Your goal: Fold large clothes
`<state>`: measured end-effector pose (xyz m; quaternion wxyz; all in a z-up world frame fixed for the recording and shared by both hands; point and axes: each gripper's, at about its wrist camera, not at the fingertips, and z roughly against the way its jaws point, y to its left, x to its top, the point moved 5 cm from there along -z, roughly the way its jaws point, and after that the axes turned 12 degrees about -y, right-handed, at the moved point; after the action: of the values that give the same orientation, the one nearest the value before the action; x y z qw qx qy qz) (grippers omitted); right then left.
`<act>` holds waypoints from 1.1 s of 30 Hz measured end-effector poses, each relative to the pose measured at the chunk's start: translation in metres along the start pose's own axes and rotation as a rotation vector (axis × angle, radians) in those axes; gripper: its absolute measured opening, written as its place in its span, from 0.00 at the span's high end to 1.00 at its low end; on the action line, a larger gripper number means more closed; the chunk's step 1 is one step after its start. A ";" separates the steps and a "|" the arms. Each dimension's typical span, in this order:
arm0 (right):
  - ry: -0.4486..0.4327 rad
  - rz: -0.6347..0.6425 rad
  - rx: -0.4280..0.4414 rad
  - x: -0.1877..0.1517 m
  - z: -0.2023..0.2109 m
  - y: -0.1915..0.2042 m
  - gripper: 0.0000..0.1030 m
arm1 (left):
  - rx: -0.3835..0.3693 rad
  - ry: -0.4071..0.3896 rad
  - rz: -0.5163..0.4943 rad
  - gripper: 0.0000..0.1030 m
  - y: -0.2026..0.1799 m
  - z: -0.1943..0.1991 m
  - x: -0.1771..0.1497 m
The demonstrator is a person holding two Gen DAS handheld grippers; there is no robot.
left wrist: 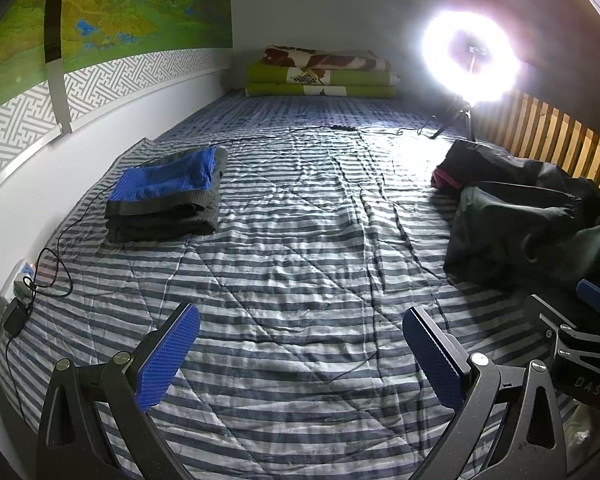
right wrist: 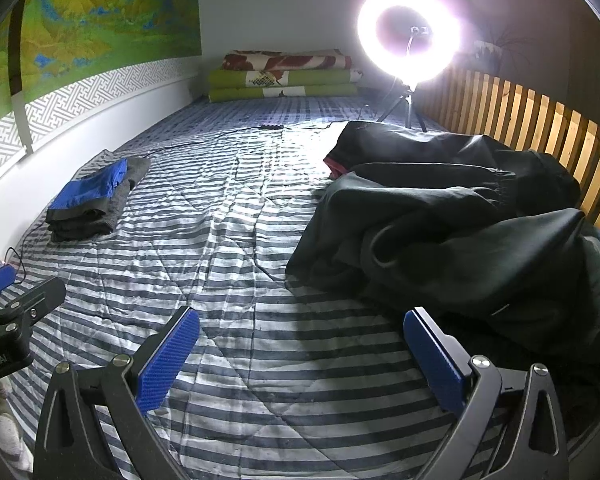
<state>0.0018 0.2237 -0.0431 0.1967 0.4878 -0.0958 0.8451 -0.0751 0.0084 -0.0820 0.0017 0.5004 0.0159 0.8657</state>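
A heap of crumpled black clothes (right wrist: 452, 232) lies on the right side of the striped bed; a pink edge shows at its far end. The same heap (left wrist: 528, 220) fills the right of the left wrist view. A folded stack of grey and blue clothes (left wrist: 168, 196) rests at the bed's left, also visible as the folded stack (right wrist: 92, 200) from the right wrist. My left gripper (left wrist: 300, 344) hovers open over bare quilt, holding nothing. My right gripper (right wrist: 300, 344) is open too, its right finger just short of the black heap's near edge.
A lit ring light on a tripod (right wrist: 410, 36) stands at the bed's far right beside a wooden slat rail (right wrist: 540, 128). Folded blankets (left wrist: 324, 72) are stacked at the far end. A black cable (left wrist: 56, 256) runs along the left to a plug by the wall.
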 end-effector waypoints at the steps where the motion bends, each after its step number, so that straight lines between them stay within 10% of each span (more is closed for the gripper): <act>1: 0.000 0.000 -0.001 0.000 0.000 0.000 0.03 | -0.001 0.000 0.001 0.00 0.000 0.000 0.000; 33: 0.001 -0.001 -0.001 -0.001 0.000 0.001 0.03 | -0.005 0.001 0.000 0.00 -0.003 0.000 0.002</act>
<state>0.0018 0.2231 -0.0445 0.1973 0.4874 -0.0960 0.8451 -0.0760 0.0114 -0.0807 0.0030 0.4999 0.0136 0.8660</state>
